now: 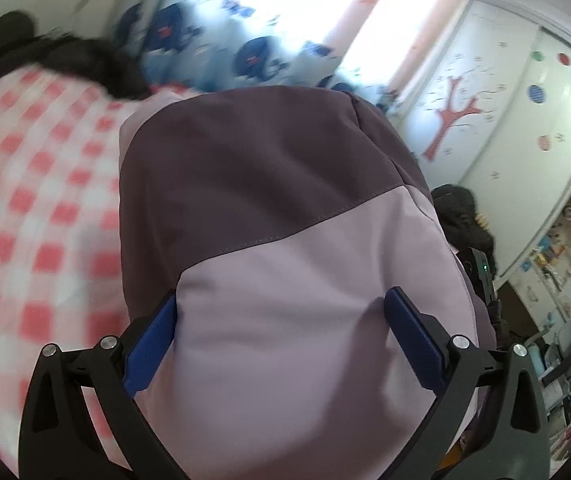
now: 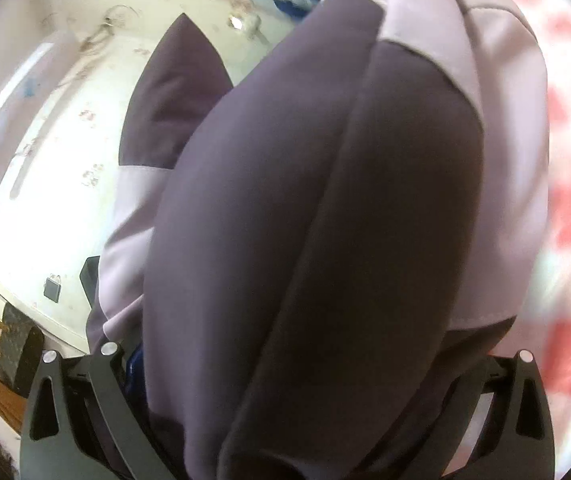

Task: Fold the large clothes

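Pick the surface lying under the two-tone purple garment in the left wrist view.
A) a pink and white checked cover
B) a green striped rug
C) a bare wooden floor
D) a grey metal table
A: beside and beyond the garment, the checked cover shows pink and white squares spreading to the left.

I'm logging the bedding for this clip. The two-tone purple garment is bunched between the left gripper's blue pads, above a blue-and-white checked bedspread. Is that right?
Not quite: the bedspread is pink-and-white checked, not blue-and-white, as the left wrist view shows. The rest holds: the two-tone purple garment sits bunched between the blue pads of the left gripper.
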Demonstrator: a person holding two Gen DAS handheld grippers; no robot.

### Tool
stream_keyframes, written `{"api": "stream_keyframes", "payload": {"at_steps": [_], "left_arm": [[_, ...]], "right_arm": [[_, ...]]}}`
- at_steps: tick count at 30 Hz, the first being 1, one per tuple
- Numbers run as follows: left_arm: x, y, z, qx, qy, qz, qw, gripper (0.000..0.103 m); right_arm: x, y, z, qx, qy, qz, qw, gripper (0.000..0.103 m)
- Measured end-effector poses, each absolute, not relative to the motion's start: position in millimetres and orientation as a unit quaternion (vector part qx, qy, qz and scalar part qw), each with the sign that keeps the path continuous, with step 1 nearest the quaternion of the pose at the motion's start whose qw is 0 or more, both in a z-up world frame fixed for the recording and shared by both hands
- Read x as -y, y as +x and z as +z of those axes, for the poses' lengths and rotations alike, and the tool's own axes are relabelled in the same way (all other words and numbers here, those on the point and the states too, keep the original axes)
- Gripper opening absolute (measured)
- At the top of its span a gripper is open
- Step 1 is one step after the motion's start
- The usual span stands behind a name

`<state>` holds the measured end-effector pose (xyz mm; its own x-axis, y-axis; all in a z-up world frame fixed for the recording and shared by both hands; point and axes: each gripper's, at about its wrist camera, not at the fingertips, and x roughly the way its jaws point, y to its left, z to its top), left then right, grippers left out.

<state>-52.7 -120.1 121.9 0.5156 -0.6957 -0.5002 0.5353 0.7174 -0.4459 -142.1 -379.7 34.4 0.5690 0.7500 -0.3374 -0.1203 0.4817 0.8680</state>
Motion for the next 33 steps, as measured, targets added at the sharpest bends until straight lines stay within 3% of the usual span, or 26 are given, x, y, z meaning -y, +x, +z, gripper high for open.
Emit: {"api": "stream_keyframes", "payload": {"at_steps": [5,9,11,13,17,19,21,24,26,29,33], "left_arm": [[207.4,-33.2,107.6,-0.359,-0.090,-0.390,0.843,0.095],[276.8,-19.8,28.4,-0.454,-0.025,-0.398,0.797,0.092],[301.2,-42.0,10.5,-0.439,0.036,-0.390,0.808,0.092],[310.4,-58.2,17.0,-0.426,0.067,-0.399,0.809,0.092],[318.1,-64.9,23.4,-0.425,0.091,-0.411,0.801,0.092],[317.7,-61.9,23.4,-0.428,0.089,-0.410,0.801,0.092],[316.8,-62.9,22.4,-0.428,0.088,-0.408,0.802,0.092],[305.5,-65.3,32.4,-0.430,0.080,-0.413,0.799,0.092],[283.5,-58.6,46.1,-0.420,0.055,-0.418,0.804,0.092],[239.2,-21.8,53.9,-0.428,-0.016,-0.388,0.816,0.092],[221.2,34.1,15.4,-0.495,-0.112,-0.382,0.772,0.092]], "right_arm": [[463.6,-161.0,52.1,-0.357,0.427,0.226,0.799,0.098],[516.6,-181.0,-10.7,-0.408,0.445,0.141,0.785,0.098],[537.8,-195.2,-55.7,-0.468,0.441,0.070,0.763,0.098],[558.7,-216.4,-63.7,-0.445,0.473,0.058,0.758,0.098],[584.8,-237.7,6.6,-0.344,0.407,-0.017,0.846,0.098],[573.4,-217.8,46.2,-0.320,0.350,-0.004,0.880,0.098],[539.5,-176.0,66.9,-0.345,0.274,0.004,0.898,0.098],[499.2,-88.4,34.7,-0.453,0.146,-0.072,0.876,0.098],[521.8,-138.2,-3.6,-0.467,0.167,-0.080,0.865,0.098],[534.8,-146.9,-17.2,-0.463,0.199,-0.104,0.857,0.097],[539.0,-182.2,-11.9,-0.451,0.239,-0.131,0.850,0.096]]}}
